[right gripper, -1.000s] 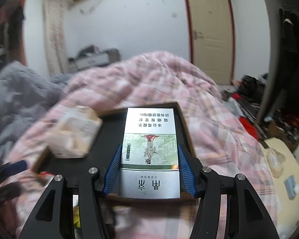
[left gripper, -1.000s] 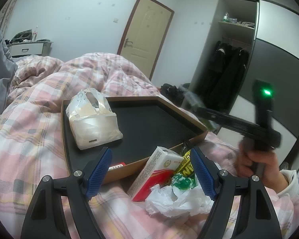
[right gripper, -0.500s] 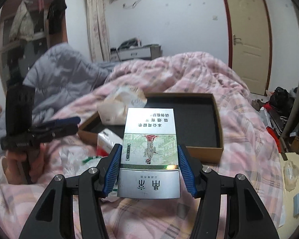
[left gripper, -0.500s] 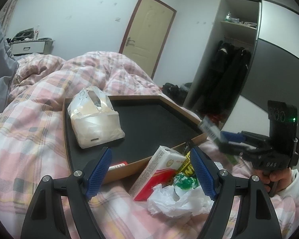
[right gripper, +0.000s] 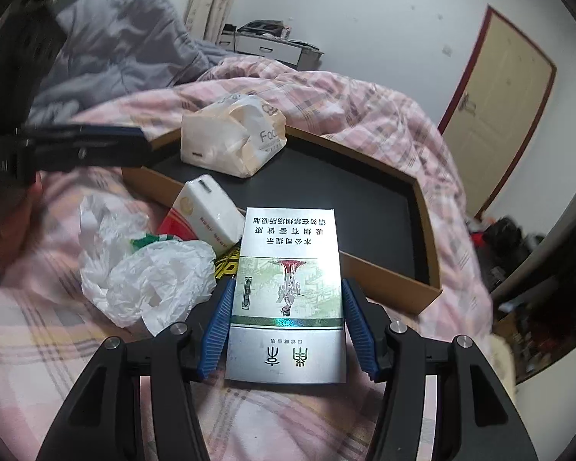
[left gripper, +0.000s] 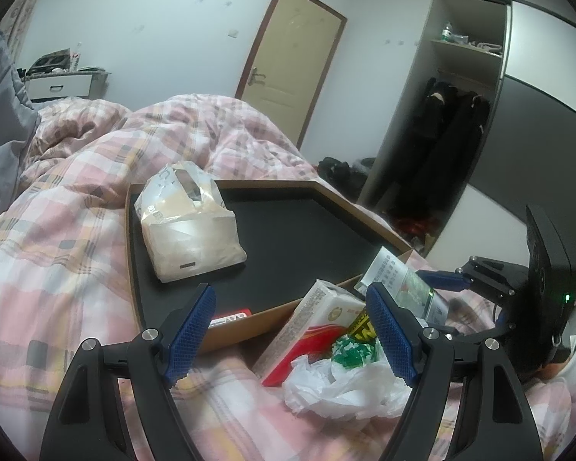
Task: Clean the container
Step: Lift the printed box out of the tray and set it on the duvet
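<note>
The container (left gripper: 288,238) is a shallow brown cardboard tray with a black floor, lying on a pink plaid quilt. A plastic-wrapped tissue pack (left gripper: 188,226) and a small red item (left gripper: 230,313) lie inside it. My left gripper (left gripper: 292,330) hovers open over the tray's near wall, holding nothing. My right gripper (right gripper: 288,322) is shut on a silver cigarette box (right gripper: 288,288), held outside the tray (right gripper: 364,211) at its near wall. Beside it on the quilt lie a red-and-white box (right gripper: 207,211), a yellow-black packet (right gripper: 226,265) and a crumpled white plastic bag (right gripper: 149,272).
The quilt (left gripper: 57,269) is rumpled and rises behind the tray. A grey duvet (right gripper: 115,50) is heaped at the back. An open wardrobe (left gripper: 453,134) and clutter on the floor lie past the bed's edge. A closed door (left gripper: 288,57) is in the far wall.
My right gripper has carried the silver box from above the tray floor out over its near wall, down beside the pile on the quilt. My left gripper has stayed put.
</note>
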Action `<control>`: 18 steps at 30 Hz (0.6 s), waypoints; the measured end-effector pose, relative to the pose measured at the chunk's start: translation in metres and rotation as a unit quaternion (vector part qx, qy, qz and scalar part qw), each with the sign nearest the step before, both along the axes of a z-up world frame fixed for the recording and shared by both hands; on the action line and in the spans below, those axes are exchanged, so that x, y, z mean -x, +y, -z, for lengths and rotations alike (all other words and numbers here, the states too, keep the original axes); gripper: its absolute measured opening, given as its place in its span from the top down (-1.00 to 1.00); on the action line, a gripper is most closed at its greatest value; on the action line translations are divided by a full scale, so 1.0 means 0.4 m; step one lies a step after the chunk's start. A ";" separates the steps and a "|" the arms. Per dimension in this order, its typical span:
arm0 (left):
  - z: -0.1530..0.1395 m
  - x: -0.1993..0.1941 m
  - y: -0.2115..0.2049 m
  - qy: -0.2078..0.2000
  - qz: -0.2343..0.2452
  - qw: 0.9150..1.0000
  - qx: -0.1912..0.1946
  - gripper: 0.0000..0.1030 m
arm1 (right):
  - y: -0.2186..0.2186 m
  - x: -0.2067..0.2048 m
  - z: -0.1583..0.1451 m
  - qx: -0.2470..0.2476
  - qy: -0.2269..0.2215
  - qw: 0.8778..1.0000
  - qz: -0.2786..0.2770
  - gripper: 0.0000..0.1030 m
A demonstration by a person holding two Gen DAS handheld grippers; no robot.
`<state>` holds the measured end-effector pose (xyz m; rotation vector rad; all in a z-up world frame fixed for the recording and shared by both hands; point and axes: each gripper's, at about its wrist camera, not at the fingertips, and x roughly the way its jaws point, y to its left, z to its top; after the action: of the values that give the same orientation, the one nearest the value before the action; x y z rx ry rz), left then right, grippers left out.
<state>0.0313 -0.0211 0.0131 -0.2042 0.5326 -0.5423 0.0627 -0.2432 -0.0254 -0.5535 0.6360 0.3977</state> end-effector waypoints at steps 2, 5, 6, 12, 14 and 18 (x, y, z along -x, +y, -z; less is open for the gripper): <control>0.001 -0.001 0.000 0.000 0.000 1.000 0.000 -0.52 | 0.003 0.005 0.000 0.007 -0.005 1.000 0.000 -0.02; 0.000 0.001 0.000 0.000 0.000 1.000 0.000 -0.52 | 0.002 0.003 -0.002 0.004 -0.002 1.000 -0.001 -0.02; 0.000 0.000 -0.001 0.000 0.000 1.000 0.000 -0.52 | -0.001 0.002 -0.003 0.001 0.001 1.000 -0.001 -0.02; -0.001 0.000 0.002 -0.001 -0.005 1.000 0.000 -0.52 | 0.000 0.001 -0.009 -0.014 0.005 1.000 -0.008 -0.73; -0.002 0.002 0.005 -0.002 -0.010 1.000 0.001 -0.52 | -0.004 0.004 -0.014 -0.026 0.005 1.000 -0.015 -0.73; -0.007 0.004 0.018 -0.008 -0.025 1.000 0.005 -0.52 | -0.021 -0.010 -0.020 -0.059 0.016 0.998 -0.015 -0.74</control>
<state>0.0296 -0.0138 0.0159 -0.2224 0.5076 -0.4973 0.0669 -0.2514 -0.0174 -0.4456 0.6315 0.4697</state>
